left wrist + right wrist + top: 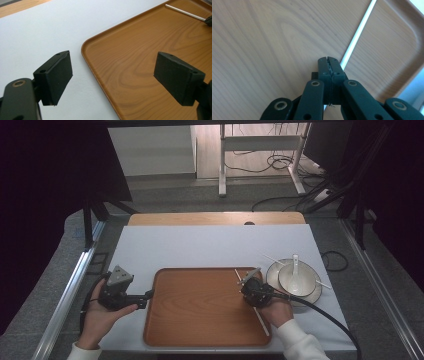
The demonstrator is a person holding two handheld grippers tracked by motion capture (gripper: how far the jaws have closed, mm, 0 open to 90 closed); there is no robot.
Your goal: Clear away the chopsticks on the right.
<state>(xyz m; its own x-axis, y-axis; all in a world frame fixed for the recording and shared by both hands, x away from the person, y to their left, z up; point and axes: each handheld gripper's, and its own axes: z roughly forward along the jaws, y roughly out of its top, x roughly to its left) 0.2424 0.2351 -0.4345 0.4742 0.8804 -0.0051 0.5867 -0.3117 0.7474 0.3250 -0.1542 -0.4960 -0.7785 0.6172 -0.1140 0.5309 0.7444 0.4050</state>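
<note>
White and thin, the chopstick (358, 32) is seemingly being pinched by the right gripper's (248, 283) clenched fingers, so laying it flat in the tray (200, 335) needs slow lowering, while the left gripper's (112, 75) fingers are hanging released.

The left hand-held gripper (146, 296) is held level, its jaws standing wide apart. The right hand-held gripper (248, 282) tilts downward, jaws pressed fully together; both forearms enter from below.
</note>
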